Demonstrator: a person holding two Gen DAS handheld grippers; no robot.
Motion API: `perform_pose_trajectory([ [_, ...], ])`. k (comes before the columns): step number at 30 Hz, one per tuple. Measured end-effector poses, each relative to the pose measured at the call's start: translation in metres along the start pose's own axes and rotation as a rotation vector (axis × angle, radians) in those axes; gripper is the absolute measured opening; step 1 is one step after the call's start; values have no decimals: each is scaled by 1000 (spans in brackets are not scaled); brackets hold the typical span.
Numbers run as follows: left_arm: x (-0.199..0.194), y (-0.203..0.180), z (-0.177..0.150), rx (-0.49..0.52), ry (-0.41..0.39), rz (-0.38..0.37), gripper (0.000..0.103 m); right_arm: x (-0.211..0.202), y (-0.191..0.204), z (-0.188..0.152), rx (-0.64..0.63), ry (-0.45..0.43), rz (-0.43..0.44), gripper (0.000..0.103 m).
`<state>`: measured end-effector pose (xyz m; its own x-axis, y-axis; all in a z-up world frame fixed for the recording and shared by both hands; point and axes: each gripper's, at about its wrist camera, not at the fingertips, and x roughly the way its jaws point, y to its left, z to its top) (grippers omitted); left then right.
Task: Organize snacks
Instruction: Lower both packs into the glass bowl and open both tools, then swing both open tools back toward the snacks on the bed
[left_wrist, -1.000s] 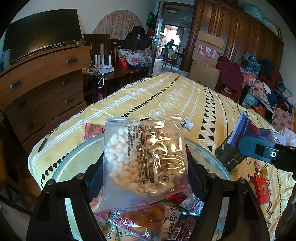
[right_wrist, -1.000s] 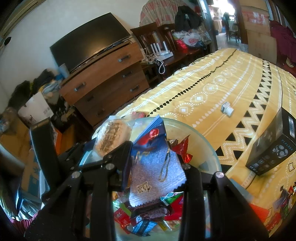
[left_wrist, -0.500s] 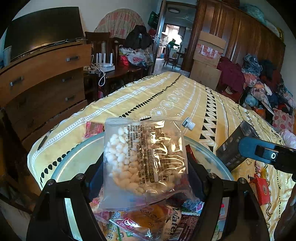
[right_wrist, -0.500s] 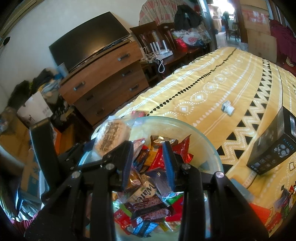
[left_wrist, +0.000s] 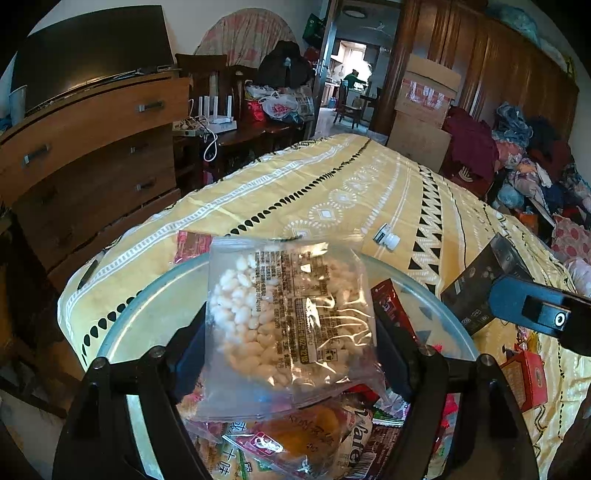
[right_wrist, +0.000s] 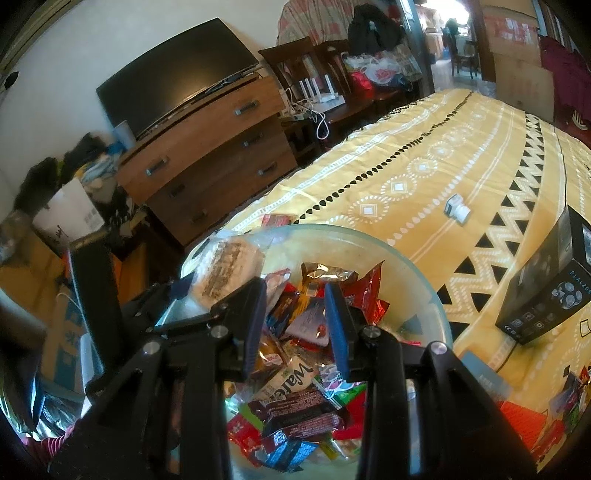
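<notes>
A clear bag of white puffed snacks (left_wrist: 288, 314) hangs upright over the glass bowl (left_wrist: 147, 306), caught between the pads of my left gripper (left_wrist: 290, 332). Its jaws are opening, with the bag still between them and touching both pads. The bowl (right_wrist: 417, 280) holds several wrapped snacks, among them a silvery-blue packet (right_wrist: 308, 325) lying on the pile. My right gripper (right_wrist: 295, 310) hovers over that pile, jaws close together with nothing between them. The clear bag (right_wrist: 229, 269) shows at its left.
The bowl sits at the near corner of a bed with a yellow patterned cover (left_wrist: 351, 192). A black box (right_wrist: 546, 291) and a small white bottle (right_wrist: 458, 210) lie to the right. A red box (left_wrist: 524, 376) and loose packets (right_wrist: 569, 398) are near right; a wooden dresser (left_wrist: 92, 147) stands left.
The silvery-blue packet that stood in my right gripper a second ago has dropped onto the pile in the bowl. The clear bag has tilted slightly in my left gripper.
</notes>
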<state>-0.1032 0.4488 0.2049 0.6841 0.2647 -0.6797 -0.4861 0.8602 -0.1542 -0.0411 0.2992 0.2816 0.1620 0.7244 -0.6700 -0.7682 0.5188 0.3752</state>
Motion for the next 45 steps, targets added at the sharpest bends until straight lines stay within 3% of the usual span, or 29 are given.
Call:
perform_pose_trajectory([
  [5,1,-5,-1,18,9,13,92,1,2,0,-1,9,1,36],
  [14,-5,-6,-2,11,-4,8,92,-6,6,0,-2,-3,3,40],
  [21,-18,-13,-8,35,-21,-16,92,-37,26,-10,-72,-73,-17,41],
  [24,-21,-15,-11,39,-18,-17,92,-56,36,-20,-126,-110,-36,46],
  [29,-41,-20,-13,44,-64,-13,92,-93,43,-51,-183,-200,-101,66],
  [35,-96,-39,-22,80,-169,-77,92,-143,26,-101,-170,-308,-199,74],
  [38,-124,-60,-31,128,-227,-109,92,-160,4,-130,-114,-312,-240,74],
  [45,-168,-142,-72,286,-266,-320,92,-182,-63,-211,73,-228,-352,74],
])
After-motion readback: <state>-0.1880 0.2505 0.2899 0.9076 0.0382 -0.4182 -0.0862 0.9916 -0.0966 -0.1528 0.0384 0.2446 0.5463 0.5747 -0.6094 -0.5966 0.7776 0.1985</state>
